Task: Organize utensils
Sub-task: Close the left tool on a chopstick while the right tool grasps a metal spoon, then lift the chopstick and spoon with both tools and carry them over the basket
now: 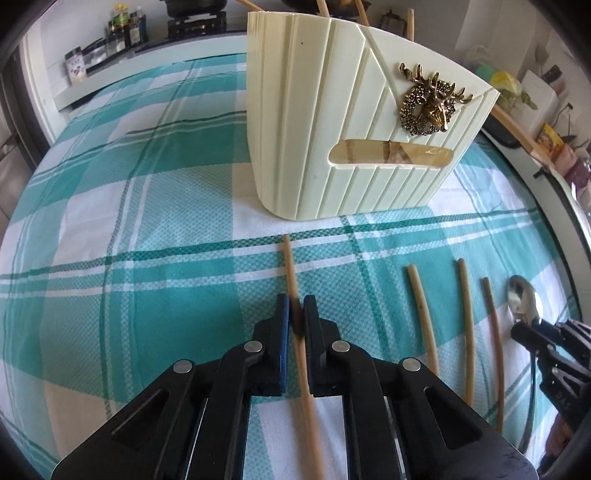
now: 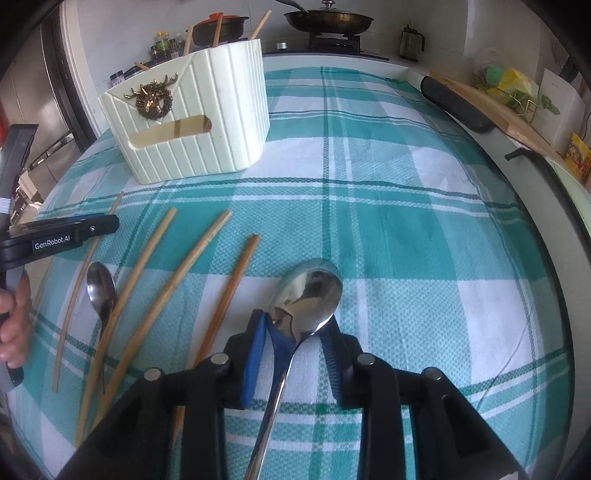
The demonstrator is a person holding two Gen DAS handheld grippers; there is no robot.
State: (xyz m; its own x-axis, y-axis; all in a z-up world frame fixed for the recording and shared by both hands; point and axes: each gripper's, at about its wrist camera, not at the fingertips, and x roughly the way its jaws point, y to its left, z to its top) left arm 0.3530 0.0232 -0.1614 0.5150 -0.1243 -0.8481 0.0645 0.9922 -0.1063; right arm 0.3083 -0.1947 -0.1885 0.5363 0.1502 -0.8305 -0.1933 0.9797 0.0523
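A cream ribbed utensil holder (image 1: 332,122) with a brass deer emblem stands on the checked cloth, with several chopsticks in it; it also shows in the right wrist view (image 2: 192,129). My left gripper (image 1: 295,310) is shut on a wooden chopstick (image 1: 291,269) that lies on the cloth. Three more chopsticks (image 1: 467,325) lie to its right. My right gripper (image 2: 295,325) is open around the neck of a large steel spoon (image 2: 308,295) on the cloth. A smaller spoon (image 2: 101,291) lies among the chopsticks (image 2: 225,306) at the left.
The teal and white checked cloth (image 2: 406,221) covers the table. A stove with a pan (image 2: 328,20) and a pot stands behind it. Jars (image 1: 122,29) line the back left. A black bar (image 2: 458,107) and packets lie at the right edge.
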